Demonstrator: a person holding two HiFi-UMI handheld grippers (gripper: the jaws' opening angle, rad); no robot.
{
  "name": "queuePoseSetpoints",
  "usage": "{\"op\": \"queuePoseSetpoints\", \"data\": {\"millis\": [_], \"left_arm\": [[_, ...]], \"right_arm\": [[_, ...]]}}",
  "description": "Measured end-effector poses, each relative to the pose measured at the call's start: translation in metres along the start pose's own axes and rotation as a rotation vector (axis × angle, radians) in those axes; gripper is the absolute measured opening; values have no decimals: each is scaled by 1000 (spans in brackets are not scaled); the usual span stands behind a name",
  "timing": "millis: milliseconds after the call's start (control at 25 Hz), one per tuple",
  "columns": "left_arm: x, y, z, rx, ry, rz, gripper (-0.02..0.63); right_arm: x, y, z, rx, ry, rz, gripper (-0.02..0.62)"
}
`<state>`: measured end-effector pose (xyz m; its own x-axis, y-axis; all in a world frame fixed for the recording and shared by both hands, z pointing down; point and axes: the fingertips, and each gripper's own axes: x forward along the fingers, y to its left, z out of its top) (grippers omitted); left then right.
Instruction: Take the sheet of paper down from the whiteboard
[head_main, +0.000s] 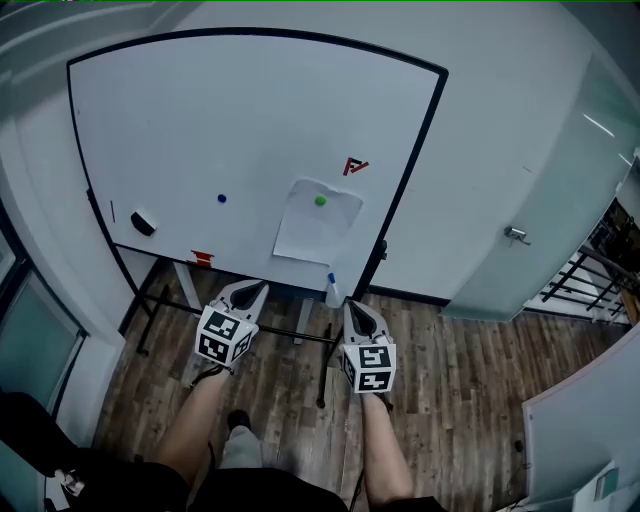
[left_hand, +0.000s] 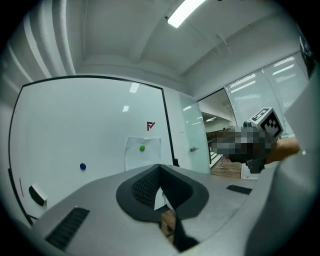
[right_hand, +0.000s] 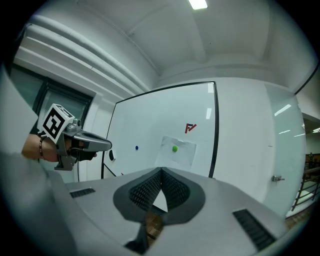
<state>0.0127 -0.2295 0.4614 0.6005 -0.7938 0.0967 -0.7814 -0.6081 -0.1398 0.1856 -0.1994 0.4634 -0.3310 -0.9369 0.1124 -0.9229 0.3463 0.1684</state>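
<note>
A white sheet of paper (head_main: 316, 222) hangs on the whiteboard (head_main: 240, 120), pinned near its top by a green magnet (head_main: 320, 200). The same sheet (left_hand: 143, 153) (right_hand: 177, 151) shows ahead in both gripper views, some way off. My left gripper (head_main: 261, 287) and right gripper (head_main: 349, 309) are held side by side below the board, pointing toward it, both shut and empty. Neither touches the paper. In the right gripper view the left gripper (right_hand: 102, 145) shows at the left.
A blue magnet (head_main: 222, 198), a black eraser (head_main: 143, 222) and a red logo (head_main: 355, 166) are on the board. A spray bottle (head_main: 333, 290) and a red item (head_main: 203, 257) sit on its tray. A glass door (head_main: 540, 210) is at the right; wooden floor below.
</note>
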Motion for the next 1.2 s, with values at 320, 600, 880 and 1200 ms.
{"op": "queuePoseSetpoints", "data": {"millis": [320, 600, 880, 1200], "left_arm": [[81, 81, 15, 24, -17, -69, 18], [124, 138, 10, 25, -17, -122, 19], [154, 160, 12, -26, -41, -188, 18], [170, 169, 13, -120, -48, -185, 18]], "right_arm": [[103, -17, 27, 11, -6, -53, 23], [173, -16, 35, 31, 5, -89, 23], [211, -23, 34, 103, 25, -175, 23], [220, -34, 32, 191, 15, -227, 23]]}}
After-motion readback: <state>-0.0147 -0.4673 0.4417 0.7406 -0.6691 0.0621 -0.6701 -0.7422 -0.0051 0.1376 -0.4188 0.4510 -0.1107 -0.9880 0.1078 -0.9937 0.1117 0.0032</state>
